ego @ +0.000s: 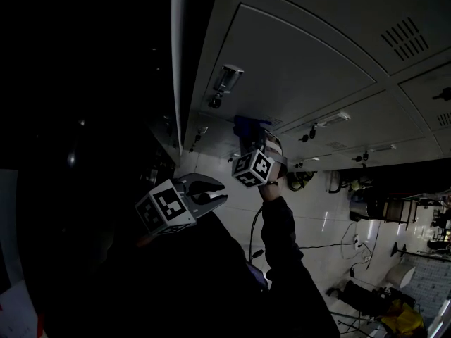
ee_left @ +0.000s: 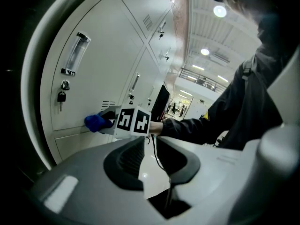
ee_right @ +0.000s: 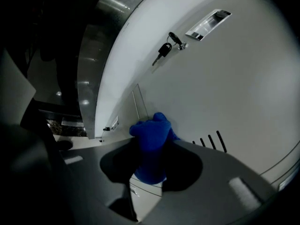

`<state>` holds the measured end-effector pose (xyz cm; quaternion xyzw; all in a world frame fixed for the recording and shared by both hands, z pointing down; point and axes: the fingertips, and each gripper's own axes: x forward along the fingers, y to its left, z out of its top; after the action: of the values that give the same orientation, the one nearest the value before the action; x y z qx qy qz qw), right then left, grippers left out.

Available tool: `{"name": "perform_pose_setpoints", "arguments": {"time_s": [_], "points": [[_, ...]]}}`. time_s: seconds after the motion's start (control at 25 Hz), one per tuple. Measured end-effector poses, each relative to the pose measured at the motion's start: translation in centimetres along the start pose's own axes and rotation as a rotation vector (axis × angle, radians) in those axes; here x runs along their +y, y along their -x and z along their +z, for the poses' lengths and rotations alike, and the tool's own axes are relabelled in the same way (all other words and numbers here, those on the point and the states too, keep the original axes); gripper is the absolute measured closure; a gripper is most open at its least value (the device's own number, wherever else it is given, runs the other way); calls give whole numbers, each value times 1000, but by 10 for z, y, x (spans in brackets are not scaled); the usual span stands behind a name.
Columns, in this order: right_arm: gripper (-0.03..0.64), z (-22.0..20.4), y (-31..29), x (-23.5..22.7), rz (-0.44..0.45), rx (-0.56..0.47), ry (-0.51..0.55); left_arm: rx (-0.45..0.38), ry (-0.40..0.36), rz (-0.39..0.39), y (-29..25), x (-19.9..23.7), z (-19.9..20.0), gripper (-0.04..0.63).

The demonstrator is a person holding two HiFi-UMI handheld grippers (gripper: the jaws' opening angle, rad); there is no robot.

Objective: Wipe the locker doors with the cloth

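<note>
the right gripper (ee_right: 152,150) is clamped on a blue cloth (ee_right: 151,128). the cloth's bunched end pokes out past the jaws and presses against the pale grey locker door (ee_right: 225,88). it touches the door close to an edge seam and just beside a row of short vent slots (ee_right: 209,142). farther along the same door a key (ee_right: 164,50) hangs from the lock, next to a recessed metal handle (ee_right: 208,25).

the left gripper (ee_left: 151,159) is held away from the lockers. its jaws are spread, with only glossy floor showing between them. its view looks across at the right gripper's marker cube (ee_left: 132,121), which carries black-and-white square codes on its faces. behind the cube a dark sleeve (ee_left: 187,124) reaches toward the door. more locker doors with the same handles run on beyond it.
</note>
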<state>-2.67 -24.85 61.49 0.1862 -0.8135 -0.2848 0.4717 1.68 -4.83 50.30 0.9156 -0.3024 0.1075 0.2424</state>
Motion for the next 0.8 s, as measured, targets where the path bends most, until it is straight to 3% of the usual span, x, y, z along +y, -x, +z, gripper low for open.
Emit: {"name": "perform_pose_setpoints", "arguments": {"time_s": [0.32,0.64,0.8], "points": [[494,30,93,-31,-22,-126,-30,-44,-44,-35,-5,-6,12,540],[493,79,217,-155,-333,-205,90,-57,-87,-90,-14,-19,29,540],[492,102,261,-207,-467,-243,97,-76,-108,-101,-19,-27,38,540]]}}
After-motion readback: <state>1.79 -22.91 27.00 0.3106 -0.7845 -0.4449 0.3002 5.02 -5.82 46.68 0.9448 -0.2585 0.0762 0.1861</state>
